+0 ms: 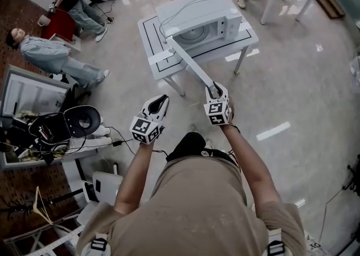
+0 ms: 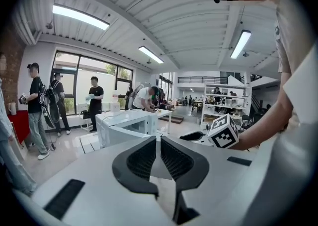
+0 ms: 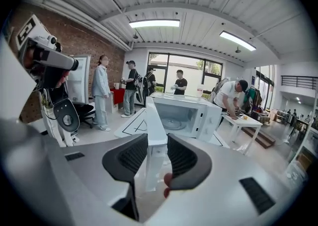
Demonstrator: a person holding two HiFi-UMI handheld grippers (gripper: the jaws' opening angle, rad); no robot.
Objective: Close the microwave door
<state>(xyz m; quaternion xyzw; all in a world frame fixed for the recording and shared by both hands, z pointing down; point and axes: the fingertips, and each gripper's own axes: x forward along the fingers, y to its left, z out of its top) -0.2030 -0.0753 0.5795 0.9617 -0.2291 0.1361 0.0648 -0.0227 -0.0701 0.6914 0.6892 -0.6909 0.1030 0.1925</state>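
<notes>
Right tongs (image 3: 157, 145) pinch the swung-open microwave door (image 3: 155, 120) — left tongs (image 2: 158, 143), pressed together, hang apart from it.

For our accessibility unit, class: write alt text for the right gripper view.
The right gripper is clamped on the edge of the open microwave door, seen edge-on. Beyond it the white microwave shows its turntable; people stand by the windows behind.

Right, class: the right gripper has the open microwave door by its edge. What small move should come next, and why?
Probably swing the right gripper in an arc toward the front of the microwave without letting go. Its jaws clamp the edge of the door, which stands wide open and leaves the cavity exposed.
</notes>
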